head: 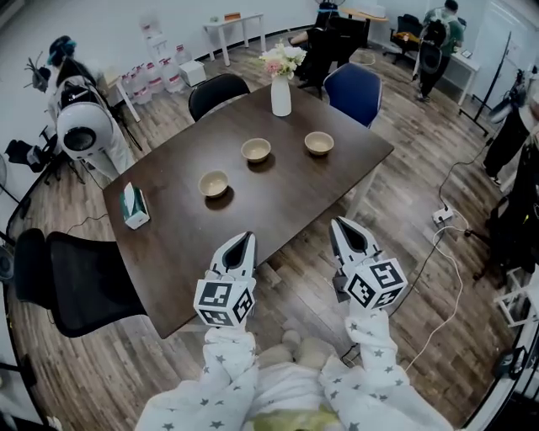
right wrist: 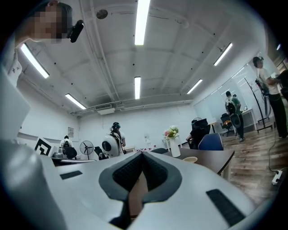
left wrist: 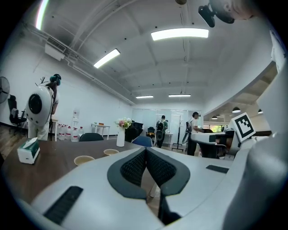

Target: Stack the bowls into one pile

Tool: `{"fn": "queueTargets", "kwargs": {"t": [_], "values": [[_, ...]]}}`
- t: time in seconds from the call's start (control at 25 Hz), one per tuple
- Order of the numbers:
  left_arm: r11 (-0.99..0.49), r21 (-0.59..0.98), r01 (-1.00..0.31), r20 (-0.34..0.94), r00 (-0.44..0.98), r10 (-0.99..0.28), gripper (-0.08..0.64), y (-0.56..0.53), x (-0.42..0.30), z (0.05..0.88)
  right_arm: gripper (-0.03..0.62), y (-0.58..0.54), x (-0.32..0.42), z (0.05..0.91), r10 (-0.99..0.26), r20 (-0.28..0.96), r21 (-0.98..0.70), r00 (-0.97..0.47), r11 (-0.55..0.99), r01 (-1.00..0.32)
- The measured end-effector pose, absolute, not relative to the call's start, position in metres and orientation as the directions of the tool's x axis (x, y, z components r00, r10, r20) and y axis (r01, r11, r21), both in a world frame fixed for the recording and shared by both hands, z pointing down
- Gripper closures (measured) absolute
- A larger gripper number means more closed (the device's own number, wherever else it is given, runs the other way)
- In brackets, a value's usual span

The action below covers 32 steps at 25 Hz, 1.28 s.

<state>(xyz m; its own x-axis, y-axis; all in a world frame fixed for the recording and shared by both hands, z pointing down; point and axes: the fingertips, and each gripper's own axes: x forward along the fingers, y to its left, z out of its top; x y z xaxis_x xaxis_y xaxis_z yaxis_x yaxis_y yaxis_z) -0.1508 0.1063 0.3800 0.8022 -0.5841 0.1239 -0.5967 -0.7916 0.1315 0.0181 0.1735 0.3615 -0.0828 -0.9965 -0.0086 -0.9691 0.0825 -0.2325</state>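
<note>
floor (head: 404,151) – wood planks | walls (head: 101,25) – white | dark table (head: 286,202) | black chair (head: 217,91) | blue chair (head: 354,88)

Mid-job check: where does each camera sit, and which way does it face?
Head view: on the person's head, steeply down at table and three bowls; left hand-held gripper, right hand-held gripper, sleeves show.
Left gripper view: on the left one, level across the table toward the vase; shut jaws show.
Right gripper view: on the right one, level toward the vase; shut jaws show.
Shared: the vase.

Three bowls (head: 214,183) (head: 256,150) (head: 319,142), one vase (head: 281,96)
</note>
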Motion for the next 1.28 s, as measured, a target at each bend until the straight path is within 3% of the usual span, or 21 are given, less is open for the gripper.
{"fn": "queueTargets", "kwargs": {"t": [0.56,1.28], "values": [[-0.811,0.167,-0.561,0.154,0.827,-0.541,0.535,0.045,-0.097,0.399,0.571,0.116,0.07,0.379,-0.999,0.022,-0.259,-0.038,0.031,-0.965],[-0.723,0.215,-0.657,0.227,0.754,-0.617,0.534,-0.086,0.007,0.426,0.571,-0.042,0.185,0.411,-0.983,0.109,-0.302,-0.148,0.109,-0.947]]}}
